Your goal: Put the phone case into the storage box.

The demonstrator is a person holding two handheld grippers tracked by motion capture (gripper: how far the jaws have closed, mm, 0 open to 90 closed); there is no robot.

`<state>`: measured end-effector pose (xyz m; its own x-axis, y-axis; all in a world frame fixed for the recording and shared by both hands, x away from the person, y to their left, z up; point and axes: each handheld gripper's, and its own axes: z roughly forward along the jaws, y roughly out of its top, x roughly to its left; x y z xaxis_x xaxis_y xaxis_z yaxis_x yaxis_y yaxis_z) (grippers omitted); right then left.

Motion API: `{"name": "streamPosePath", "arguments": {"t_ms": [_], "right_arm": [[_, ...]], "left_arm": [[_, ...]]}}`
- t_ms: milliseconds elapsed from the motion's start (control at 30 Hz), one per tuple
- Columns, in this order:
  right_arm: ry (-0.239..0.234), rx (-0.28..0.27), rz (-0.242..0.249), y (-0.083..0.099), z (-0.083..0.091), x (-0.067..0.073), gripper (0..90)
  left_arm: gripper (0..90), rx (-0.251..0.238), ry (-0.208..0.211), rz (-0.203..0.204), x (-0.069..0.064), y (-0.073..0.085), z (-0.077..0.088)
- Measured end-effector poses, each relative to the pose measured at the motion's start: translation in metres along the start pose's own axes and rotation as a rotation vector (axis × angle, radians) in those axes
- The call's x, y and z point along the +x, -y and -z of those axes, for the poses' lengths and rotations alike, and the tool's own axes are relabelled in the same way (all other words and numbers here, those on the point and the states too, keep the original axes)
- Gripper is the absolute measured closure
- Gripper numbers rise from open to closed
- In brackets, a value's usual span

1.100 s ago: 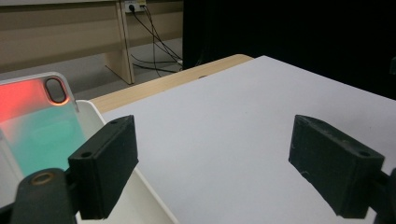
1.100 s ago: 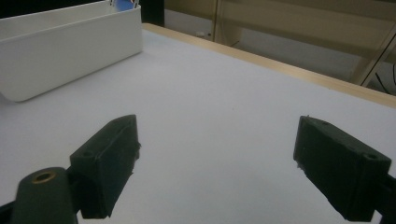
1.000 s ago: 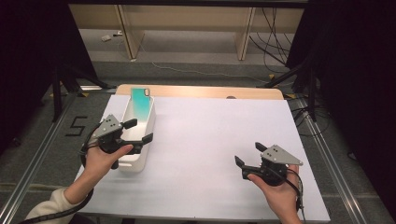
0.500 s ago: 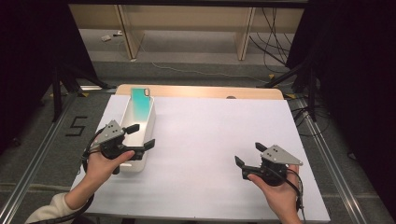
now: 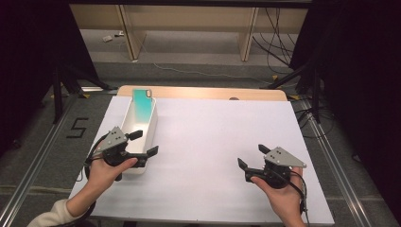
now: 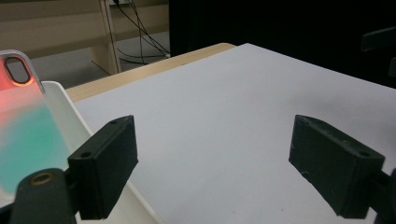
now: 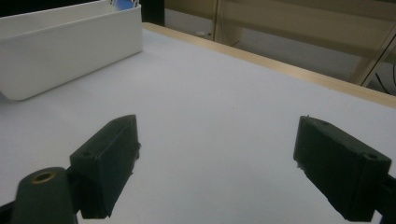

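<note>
A long white bin point(image 5: 150, 124) lies along the left side of the white table top, and a teal phone case point(image 5: 142, 105) leans inside its far end. My left gripper point(image 5: 145, 143) is open over the bin's near end, one finger above the bin and the other just past its right wall. In the left gripper view the phone case point(image 6: 23, 126) shows red at the top and teal below, left of the open gripper point(image 6: 219, 172). My right gripper point(image 5: 251, 155) is open and empty at the near right. In the right gripper view that gripper point(image 7: 219, 172) points across bare sheet toward the bin point(image 7: 65, 46).
A white sheet point(image 5: 217, 137) covers the table, with a strip of wood point(image 5: 203, 92) left bare at the far edge. Beyond it, wooden furniture legs and cables stand on the floor. A metal rail point(image 5: 33, 165) runs along the floor at the left.
My left gripper has drawn back a little toward the near end of the bin. The right gripper has stayed where it was.
</note>
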<state>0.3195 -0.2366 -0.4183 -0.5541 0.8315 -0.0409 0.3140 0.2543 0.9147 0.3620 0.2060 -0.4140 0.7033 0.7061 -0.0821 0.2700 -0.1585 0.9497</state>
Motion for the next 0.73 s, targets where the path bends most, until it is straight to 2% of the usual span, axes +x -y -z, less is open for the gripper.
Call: {"name": "streamPosePath", "arguments": {"t_ms": [733], "right_arm": [[0.003, -0.002, -0.003, 0.0007, -0.0002, -0.0008, 15.3]], "left_arm": [[15.1, 0.002, 0.002, -0.01, -0.0044, 0.0059, -0.0024]]}}
